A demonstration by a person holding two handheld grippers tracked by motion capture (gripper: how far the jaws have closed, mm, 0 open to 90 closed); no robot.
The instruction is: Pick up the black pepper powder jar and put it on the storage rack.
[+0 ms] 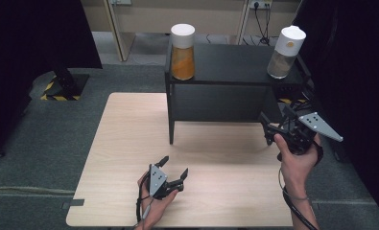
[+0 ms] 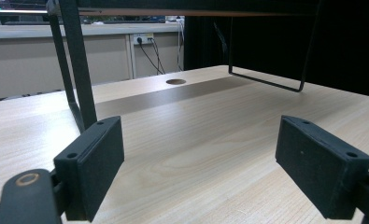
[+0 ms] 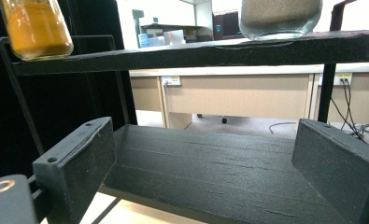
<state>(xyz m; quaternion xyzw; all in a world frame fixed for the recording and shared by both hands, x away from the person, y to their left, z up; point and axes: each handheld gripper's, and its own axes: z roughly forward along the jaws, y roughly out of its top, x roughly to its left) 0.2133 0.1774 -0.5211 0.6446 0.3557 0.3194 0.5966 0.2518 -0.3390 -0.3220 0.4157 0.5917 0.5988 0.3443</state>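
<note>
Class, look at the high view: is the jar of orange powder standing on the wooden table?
No, the orange jar stands on the black shelf's top.

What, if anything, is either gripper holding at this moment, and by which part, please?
Nothing is held. The left gripper rests low over the table with its jaws open and bare; the right gripper is open too, facing the black shelf.

High view looks down over table [image 1: 129, 143]; both gripper views sit low, facing the black shelf [image 1: 230, 62] they share.
</note>
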